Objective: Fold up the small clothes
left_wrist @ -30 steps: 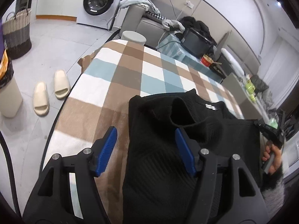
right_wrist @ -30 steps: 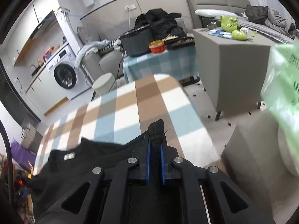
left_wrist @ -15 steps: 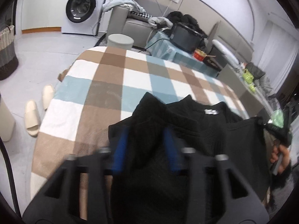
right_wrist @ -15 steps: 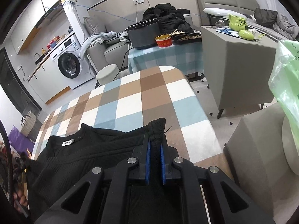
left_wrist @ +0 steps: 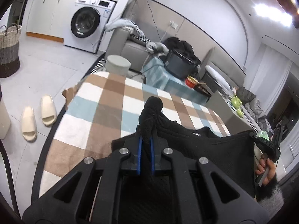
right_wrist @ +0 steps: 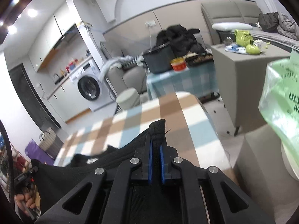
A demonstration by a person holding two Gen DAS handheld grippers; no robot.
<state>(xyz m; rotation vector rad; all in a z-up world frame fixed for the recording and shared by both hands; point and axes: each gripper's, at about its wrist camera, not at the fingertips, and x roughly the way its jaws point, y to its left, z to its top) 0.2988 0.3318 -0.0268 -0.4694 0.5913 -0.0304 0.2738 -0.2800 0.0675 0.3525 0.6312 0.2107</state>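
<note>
Black garment is held lifted over the checked counter, stretched between both claws. Left claw is clamped on a bunched corner; right claw is clamped on the opposite corner. For a clean fold, tension should be kept even, both corners carried level, and the edge lowered flat onto the cloth without sagging

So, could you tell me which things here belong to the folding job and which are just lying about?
In use:
black top
left gripper
right gripper
checked table

Lying about:
slippers
washing machine
laundry basket
red tub
</note>
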